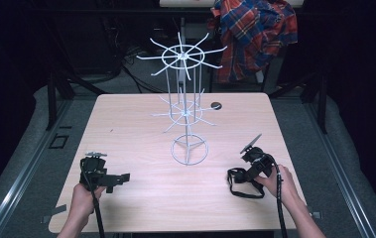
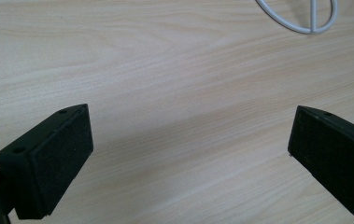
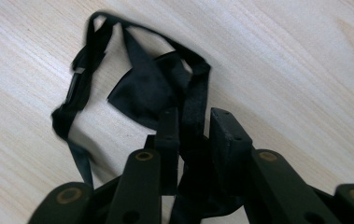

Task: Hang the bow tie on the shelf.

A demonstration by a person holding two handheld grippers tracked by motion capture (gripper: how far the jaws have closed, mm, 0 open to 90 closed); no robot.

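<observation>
1. Closest to the lens in the right gripper view: the right gripper (image 3: 194, 135), jaws pinched in on a black bow tie (image 3: 149, 95), with a band of the strap running between the two pads. So it's clamped on the fabric.
2. Bow tie itself lies flat on the wooden table (image 1: 141, 198), its strap (image 3: 79, 88) looping out past the jaws in a loose ring. The bow part sits just beyond the jaw tips.
3. From the high view, using the white wire rack (image 1: 188, 99) as the landmark: the bow tie (image 1: 242, 181) is toward the near edge and off to the right of the rack's round base, not touching it.
4. Right gripper (image 1: 255, 163) sits right on top of the tie there, held by a hand (image 1: 275, 183) coming in from the near edge.
5. Left gripper (image 1: 118, 179) is on the other side, near-left of the rack base and well apart from the tie. Its jaws are spread wide with just bare wood between them.
6. Left gripper view backs that up: the left gripper (image 2: 188, 149) holds nothing, and a bit of the rack's base ring (image 2: 300, 18) peeks in at the top.
7. Behind the rack, past the far edge of the table, a plaid shirt (image 1: 255, 34) is hanging.
</observation>
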